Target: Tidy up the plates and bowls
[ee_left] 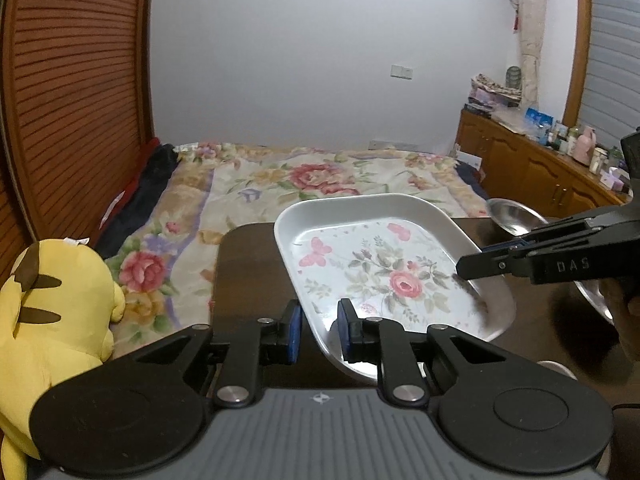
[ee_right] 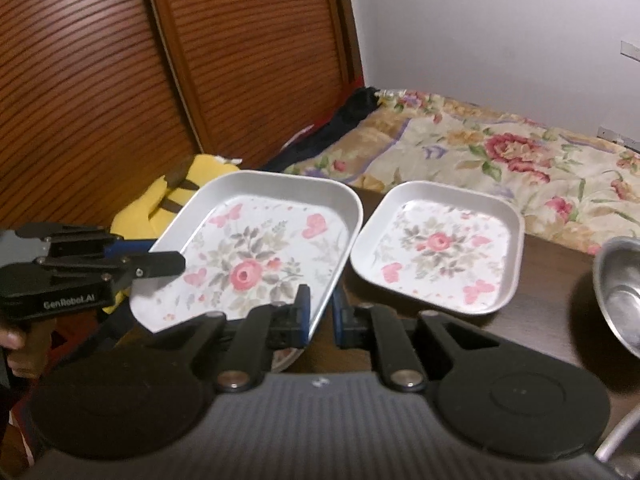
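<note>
The large floral plate (ee_right: 256,252) was lifted at a tilt above the left part of the dark table (ee_right: 552,272), held from two sides. The left gripper (ee_left: 318,330) had its blue pads (ee_left: 294,332) straddling the plate's near left rim, one pad outside and one inside the dish — whether they actually pinched the rim could not be told from either view. The right gripper (ee_right: 320,316) stood the same way at the plate's right edge, its pads (ee_right: 304,312) set either side of the raised rim with a narrow gap showing, so its grip could not be confirmed either.

Just beside the large plate, toward the table's far edge, the smaller floral plate (ee_right: 440,248) lay flat on the wood. A steel bowl (ee_right: 620,292) sat near the table's right edge, well apart from the held plate.

Beyond the table's far edge lay a bed with a flowered quilt (ee_left: 312,184). A yellow plush toy (ee_left: 52,312) sat off the left edge — partly hidden behind the left gripper in the right wrist view.
</note>
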{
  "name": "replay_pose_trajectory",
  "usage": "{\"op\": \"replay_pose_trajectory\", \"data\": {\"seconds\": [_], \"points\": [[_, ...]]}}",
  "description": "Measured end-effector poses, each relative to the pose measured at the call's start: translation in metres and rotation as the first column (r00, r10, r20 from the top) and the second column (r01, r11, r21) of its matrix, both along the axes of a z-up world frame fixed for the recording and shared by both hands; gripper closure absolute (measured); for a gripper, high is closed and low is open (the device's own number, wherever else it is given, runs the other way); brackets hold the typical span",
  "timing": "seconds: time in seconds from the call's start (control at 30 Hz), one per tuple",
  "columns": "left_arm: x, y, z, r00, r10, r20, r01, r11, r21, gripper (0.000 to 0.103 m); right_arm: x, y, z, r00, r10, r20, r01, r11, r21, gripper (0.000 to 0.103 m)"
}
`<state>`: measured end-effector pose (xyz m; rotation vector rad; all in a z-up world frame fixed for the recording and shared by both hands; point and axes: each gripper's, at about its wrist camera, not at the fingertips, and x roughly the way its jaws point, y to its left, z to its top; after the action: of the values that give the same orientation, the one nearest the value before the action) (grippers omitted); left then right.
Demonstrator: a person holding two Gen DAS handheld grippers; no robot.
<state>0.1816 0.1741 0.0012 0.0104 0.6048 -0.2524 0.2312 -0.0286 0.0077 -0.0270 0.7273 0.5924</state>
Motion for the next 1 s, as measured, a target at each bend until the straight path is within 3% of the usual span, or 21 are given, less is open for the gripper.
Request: {"op": "replay_pose_trajectory", "data": {"seconds": [1.0], "points": [[-0.09, -0.068, 0.021, 0.994, -0.102, 0.032, 0.102, 0.995, -0.001, 0.082, -0.095, -0.092, 0.029, 0.992, -0.073, 0.107, 0.065, 0.995, 0.072, 0.091]]}}
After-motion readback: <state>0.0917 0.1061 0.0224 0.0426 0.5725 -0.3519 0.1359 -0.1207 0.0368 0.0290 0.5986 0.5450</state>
